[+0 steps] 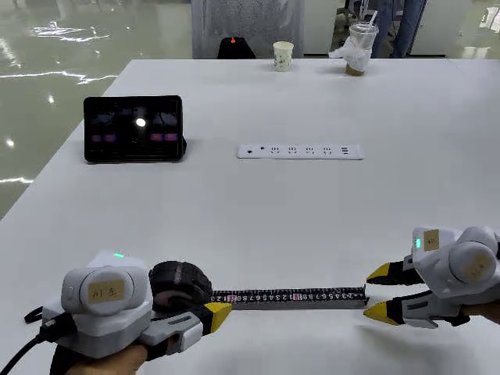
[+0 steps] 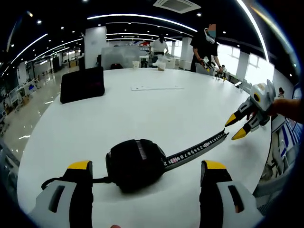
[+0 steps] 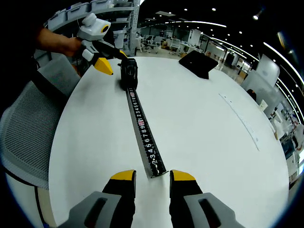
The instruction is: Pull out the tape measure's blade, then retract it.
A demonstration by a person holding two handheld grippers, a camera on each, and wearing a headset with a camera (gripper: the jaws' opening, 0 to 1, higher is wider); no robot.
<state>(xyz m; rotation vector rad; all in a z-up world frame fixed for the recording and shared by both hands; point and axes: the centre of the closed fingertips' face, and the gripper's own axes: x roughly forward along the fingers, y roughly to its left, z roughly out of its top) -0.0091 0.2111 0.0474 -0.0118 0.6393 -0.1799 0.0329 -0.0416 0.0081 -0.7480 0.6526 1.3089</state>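
Tape measure point(image 1: 180, 285) lay lower left in head view, blade point(image 1: 289, 296) drawn out rightward on the table point(image 1: 258, 219); left gripper point(image 2: 147, 165) spread loose, straddling it; right gripper point(image 1: 379, 294) released at the blade's end

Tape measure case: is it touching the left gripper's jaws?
Apart. The left gripper view shows bare table between the tape measure case and each open jaw of the left gripper.

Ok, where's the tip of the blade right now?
In the head view the blade tip lies lower right, just in front of the right gripper's open jaws.
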